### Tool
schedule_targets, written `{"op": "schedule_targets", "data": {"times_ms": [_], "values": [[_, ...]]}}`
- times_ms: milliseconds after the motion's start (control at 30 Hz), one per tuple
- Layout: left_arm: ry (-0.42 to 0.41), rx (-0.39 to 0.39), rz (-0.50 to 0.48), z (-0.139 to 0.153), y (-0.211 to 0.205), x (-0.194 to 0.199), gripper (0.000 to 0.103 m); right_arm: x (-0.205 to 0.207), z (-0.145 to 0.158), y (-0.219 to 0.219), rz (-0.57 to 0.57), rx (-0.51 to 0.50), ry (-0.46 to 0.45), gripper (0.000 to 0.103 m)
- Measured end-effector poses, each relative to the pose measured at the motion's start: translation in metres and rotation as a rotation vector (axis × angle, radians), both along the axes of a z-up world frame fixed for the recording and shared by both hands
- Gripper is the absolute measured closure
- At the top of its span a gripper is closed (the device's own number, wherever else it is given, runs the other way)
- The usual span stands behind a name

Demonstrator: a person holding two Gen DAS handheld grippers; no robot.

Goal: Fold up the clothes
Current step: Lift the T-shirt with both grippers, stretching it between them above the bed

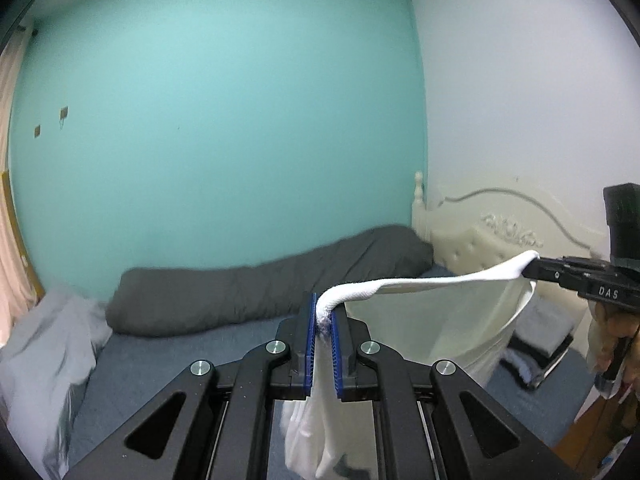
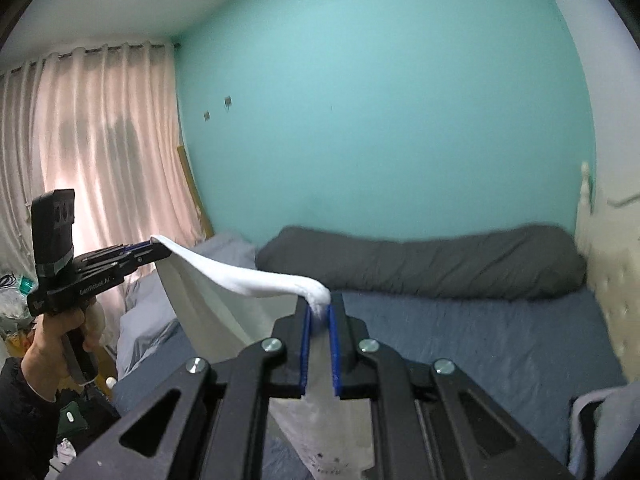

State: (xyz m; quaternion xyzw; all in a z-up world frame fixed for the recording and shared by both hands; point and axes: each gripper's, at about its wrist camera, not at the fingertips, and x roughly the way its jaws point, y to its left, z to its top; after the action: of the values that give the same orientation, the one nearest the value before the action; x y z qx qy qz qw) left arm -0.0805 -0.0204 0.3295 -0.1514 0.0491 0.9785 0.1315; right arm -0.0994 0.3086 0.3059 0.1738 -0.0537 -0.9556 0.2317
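We hold a white knit garment (image 1: 420, 286) in the air above the blue-sheeted bed (image 2: 480, 340), its top edge stretched between 2 tools. The left tool (image 1: 325, 320) is clamped on 1 bunched corner — the right tool (image 2: 318, 320) is clamped on the other. Each bite looks narrow, so a sharp tug could pull a corner free. The cloth hangs below and between both tools, clear of the grey rolled duvet (image 1: 260, 280).
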Motion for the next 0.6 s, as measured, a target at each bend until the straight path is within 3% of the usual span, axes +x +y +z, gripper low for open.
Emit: {"op": "schedule_targets", "data": {"times_ms": [100,267,433,600], "values": [[0.024,0.005,0.001,0.028,0.005,0.008,0.096,0.014,0.029,-0.001,0.002,0.001,0.029,0.095],[0.041,0.000,0.001,0.049,0.014,0.020,0.096,0.033,0.049,0.001,0.014,-0.010,0.043,0.095],[0.047,0.010,0.005,0.059,0.013,0.038,0.096,0.044,0.067,-0.003,0.023,-0.011,0.047,0.096],[0.022,0.041,-0.001,0.048,0.004,0.040,0.096,0.053,0.070,-0.009,0.029,0.008,0.051,0.096]]}}
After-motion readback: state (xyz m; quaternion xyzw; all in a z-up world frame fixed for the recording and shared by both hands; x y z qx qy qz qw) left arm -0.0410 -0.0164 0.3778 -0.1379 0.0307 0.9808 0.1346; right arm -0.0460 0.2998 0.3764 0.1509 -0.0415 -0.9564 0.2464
